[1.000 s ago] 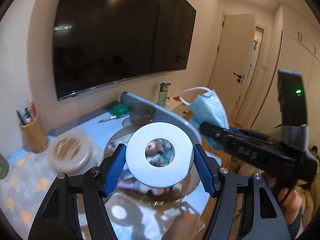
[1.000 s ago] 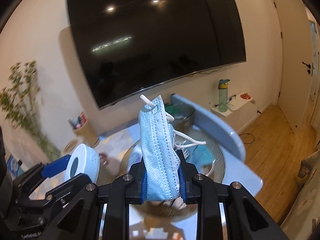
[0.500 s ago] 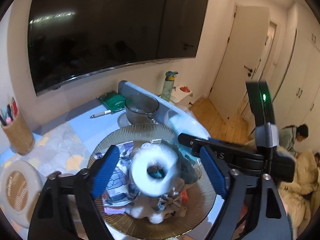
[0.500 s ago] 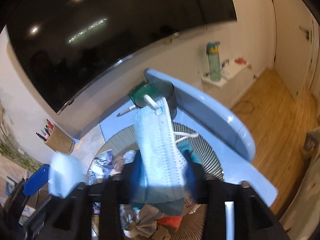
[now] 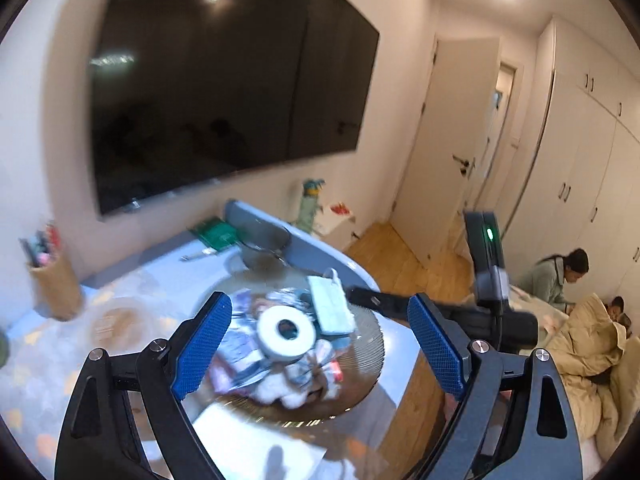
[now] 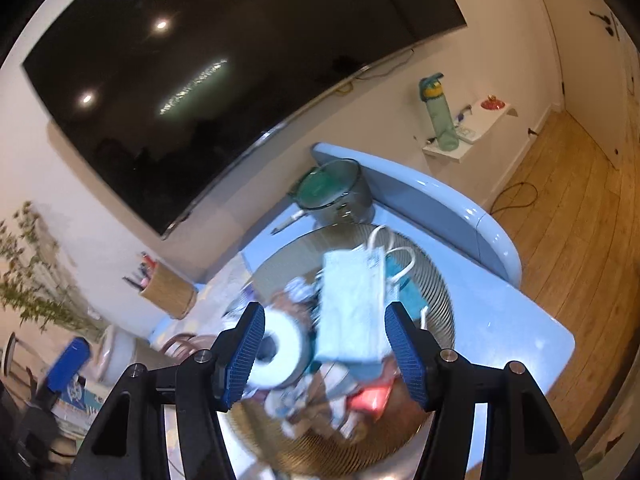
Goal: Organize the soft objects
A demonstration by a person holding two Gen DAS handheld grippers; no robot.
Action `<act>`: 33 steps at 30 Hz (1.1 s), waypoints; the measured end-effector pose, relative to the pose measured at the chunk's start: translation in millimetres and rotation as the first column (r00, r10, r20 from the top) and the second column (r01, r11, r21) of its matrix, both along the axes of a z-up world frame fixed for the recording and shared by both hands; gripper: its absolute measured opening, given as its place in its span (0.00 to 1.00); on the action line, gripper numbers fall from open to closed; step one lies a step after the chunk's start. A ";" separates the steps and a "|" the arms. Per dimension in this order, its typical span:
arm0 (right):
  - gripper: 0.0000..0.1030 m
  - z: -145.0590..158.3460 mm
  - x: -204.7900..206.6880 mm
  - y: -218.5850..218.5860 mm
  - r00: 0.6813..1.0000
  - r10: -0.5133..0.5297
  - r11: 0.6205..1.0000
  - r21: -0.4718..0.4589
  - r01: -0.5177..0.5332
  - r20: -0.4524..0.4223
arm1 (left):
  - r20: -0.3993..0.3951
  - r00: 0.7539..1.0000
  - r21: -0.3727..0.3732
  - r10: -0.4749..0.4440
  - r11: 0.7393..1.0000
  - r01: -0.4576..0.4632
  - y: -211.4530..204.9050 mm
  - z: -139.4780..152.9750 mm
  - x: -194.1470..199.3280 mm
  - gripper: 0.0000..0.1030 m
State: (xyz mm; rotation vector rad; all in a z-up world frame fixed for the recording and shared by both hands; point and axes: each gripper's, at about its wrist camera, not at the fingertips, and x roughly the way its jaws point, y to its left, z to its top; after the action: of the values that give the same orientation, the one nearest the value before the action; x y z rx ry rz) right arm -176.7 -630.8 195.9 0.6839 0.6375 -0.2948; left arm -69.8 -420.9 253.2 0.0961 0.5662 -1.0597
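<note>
Between the spread left gripper (image 5: 316,344) fingers lies a white roll (image 5: 286,332); between the spread right gripper (image 6: 324,354) fingers, a blue mask (image 6: 352,308).

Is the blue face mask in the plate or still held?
In the plate: face mask lies on the pile, right hand-held gripper open around it.

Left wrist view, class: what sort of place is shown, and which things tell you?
Probably a home bedroom or living room: a wall-mounted television, built-in wardrobes, and people on bedding at the right.

I see the light blue table (image 6: 516,320); on it stand a ribbed plate (image 6: 434,292), a grey pot (image 6: 340,192) and a pen cup (image 6: 168,292).
</note>
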 end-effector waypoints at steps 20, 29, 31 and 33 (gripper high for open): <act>0.61 76.6 11.0 311.1 0.806 0.575 0.784 -0.377 -0.492 0.144 | 0.115 0.788 0.028 0.605 0.791 -0.612 363.0 22.0 -1.4 0.99; 0.79 26.4 118.1 419.9 0.833 0.554 0.755 -0.433 -0.493 0.018 | 0.140 0.550 0.057 0.823 0.548 -0.834 404.5 -52.2 51.5 0.99; 0.79 5.5 135.1 432.6 0.857 0.516 0.754 -0.478 -0.451 0.005 | 0.146 0.521 0.103 0.841 0.511 -0.854 401.2 -78.5 70.7 0.99; 0.79 -19.5 147.6 441.8 0.880 0.475 0.740 -0.541 -0.400 0.000 | 0.168 0.490 0.159 0.855 0.467 -0.870 395.3 -111.2 91.7 0.99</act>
State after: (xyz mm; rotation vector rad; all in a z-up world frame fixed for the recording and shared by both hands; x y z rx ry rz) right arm -29.1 -189.0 176.4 0.0047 0.5313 0.0297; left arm 21.8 -25.6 142.0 0.0260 0.5675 0.0404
